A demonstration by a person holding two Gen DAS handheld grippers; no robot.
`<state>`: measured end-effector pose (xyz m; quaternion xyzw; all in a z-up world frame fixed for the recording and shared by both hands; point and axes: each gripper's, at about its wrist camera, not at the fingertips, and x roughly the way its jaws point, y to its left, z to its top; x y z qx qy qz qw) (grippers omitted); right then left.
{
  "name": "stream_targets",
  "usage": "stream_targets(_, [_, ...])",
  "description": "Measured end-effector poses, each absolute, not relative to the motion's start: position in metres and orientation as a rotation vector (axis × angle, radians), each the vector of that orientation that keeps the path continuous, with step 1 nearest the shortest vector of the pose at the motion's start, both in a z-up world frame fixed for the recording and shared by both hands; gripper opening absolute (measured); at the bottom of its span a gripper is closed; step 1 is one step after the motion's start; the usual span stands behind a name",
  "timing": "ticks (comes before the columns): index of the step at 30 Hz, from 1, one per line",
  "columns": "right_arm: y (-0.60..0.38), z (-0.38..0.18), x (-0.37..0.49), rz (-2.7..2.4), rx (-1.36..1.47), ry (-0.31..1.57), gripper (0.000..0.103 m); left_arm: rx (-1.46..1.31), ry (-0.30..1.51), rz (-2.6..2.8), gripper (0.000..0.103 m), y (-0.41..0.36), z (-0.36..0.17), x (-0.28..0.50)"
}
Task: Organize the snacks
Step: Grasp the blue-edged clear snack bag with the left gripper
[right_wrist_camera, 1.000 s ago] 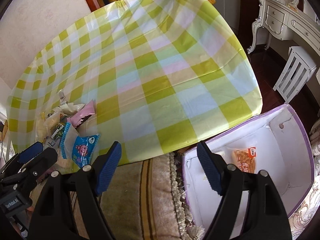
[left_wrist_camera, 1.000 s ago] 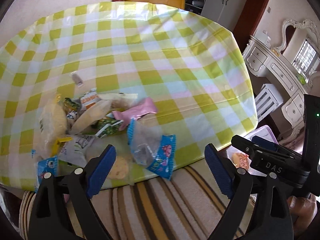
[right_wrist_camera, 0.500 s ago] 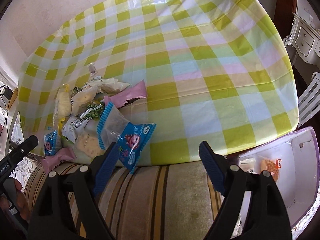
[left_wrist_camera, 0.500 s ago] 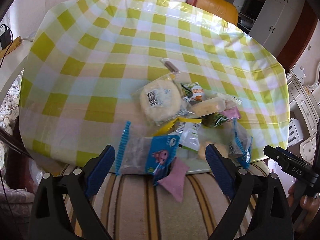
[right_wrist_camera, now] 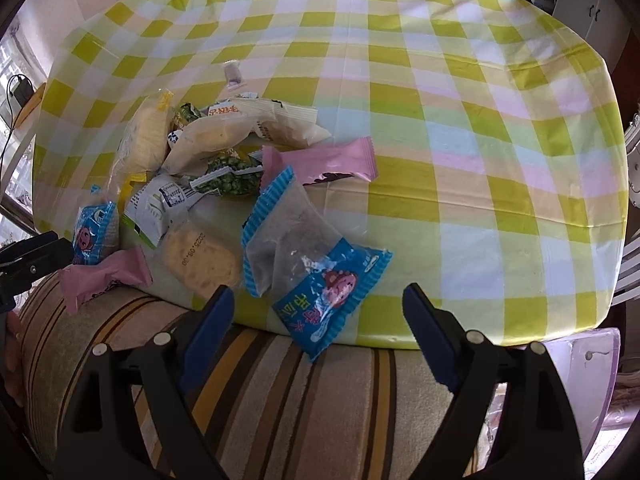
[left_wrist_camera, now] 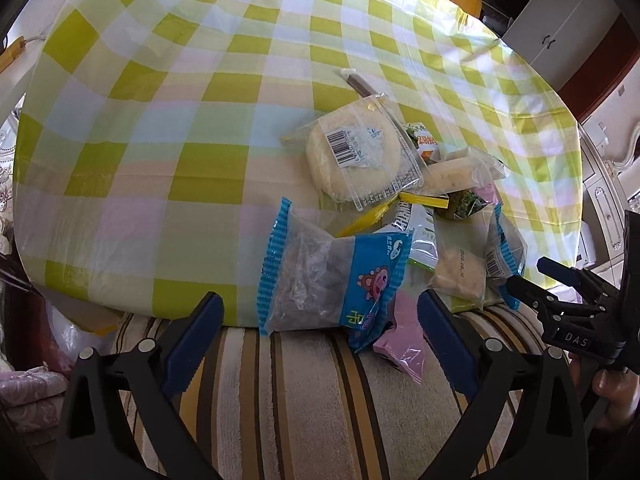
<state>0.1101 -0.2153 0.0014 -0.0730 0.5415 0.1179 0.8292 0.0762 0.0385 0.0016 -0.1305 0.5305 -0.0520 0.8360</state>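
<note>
Two sets of fingers, both empty and both opening wider. Through my left fingers (left_wrist_camera: 320,336), a blue snack packet (left_wrist_camera: 332,276) lies just ahead, hanging over the near edge of the checked tabletop (left_wrist_camera: 160,128), its long axis running roughly across the gap between the fingers. Behind it sits the snack pile (left_wrist_camera: 400,184); the right fingers (left_wrist_camera: 532,280) show at that view's right edge.

Through my right fingers (right_wrist_camera: 320,320), another blue snack packet (right_wrist_camera: 312,264) lies straight ahead, slanting toward the edge. Only this view shows a corner of the purple-rimmed box (right_wrist_camera: 580,356) low on the right, likely the destination. Each hand seems nearest to its own packet.
</note>
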Motion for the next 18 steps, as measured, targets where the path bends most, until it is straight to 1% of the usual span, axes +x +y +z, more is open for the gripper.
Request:
stream_targets(7, [-0.205,-0.007,0.125,0.258,-0.233,1.161,0.086,-0.272,1.174,-0.114,0.094,0.037,-0.012,0.094])
stream_targets(12, [-0.205,-0.015,0.135,0.258,-0.223,1.184,0.086,-0.265,1.19,-0.133,0.094,0.034,-0.018,0.101])
stream_targets(14, [-0.207,-0.016,0.137,0.258,-0.211,1.188,0.086,-0.264,1.189,-0.153,0.089,0.033,-0.018,0.103])
stream_targets(16, [-0.21,-0.018,0.139,0.261,-0.18,1.196,0.086,-0.267,1.184,-0.17,0.078,0.031,-0.018,0.103])
stream_targets(18, [-0.214,-0.02,0.141,0.268,-0.148,1.205,0.086,-0.26,1.184,-0.172,0.077,0.03,-0.018,0.104])
